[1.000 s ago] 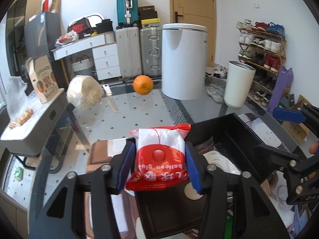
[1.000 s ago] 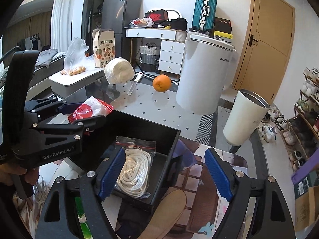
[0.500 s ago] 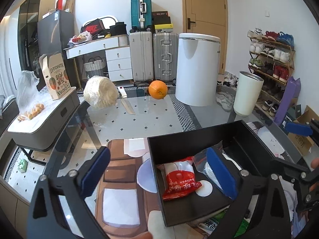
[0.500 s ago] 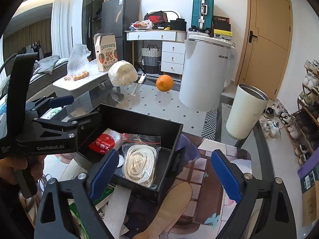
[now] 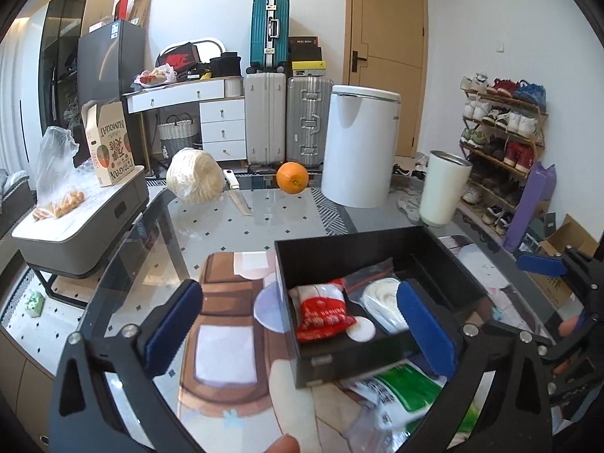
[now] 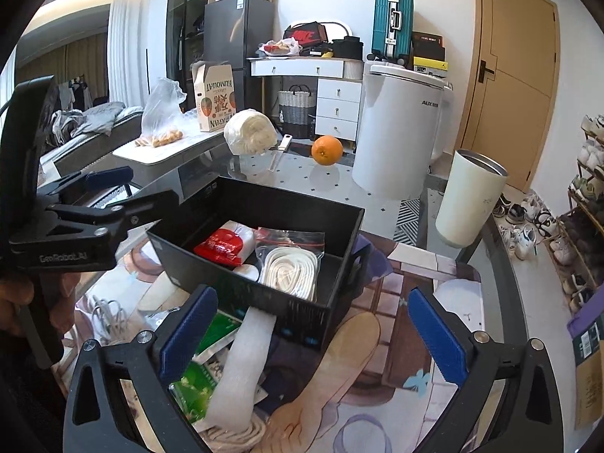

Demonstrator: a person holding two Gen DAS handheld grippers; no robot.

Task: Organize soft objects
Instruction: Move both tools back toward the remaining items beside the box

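A black box (image 5: 339, 253) (image 6: 287, 207) stands on the patterned mat. Inside it lie a red-and-white packet (image 5: 322, 315) (image 6: 222, 243) and a clear bag of white rope (image 5: 381, 298) (image 6: 290, 268). My left gripper (image 5: 298, 298) hangs back from the box's near corner. Its jaws are opening wide and the pads touch nothing. My right gripper (image 6: 307, 302) faces the box's other side, jaws also opening, nothing gripped. A green packet (image 6: 196, 381), a white foam strip (image 6: 241, 358) and white cords (image 6: 105, 317) lie outside the box.
Farther back on the glass table are an orange (image 5: 291, 177), a knife (image 5: 236, 192), a white wrapped bundle (image 5: 194, 179) and a white tumbler (image 5: 443, 188). A person's hand (image 6: 15, 302) holds the left gripper's handle.
The left gripper let go of the red-and-white packet, which now lies in the box, then opened wide and drew back. The right gripper also opened wider and pulled back.
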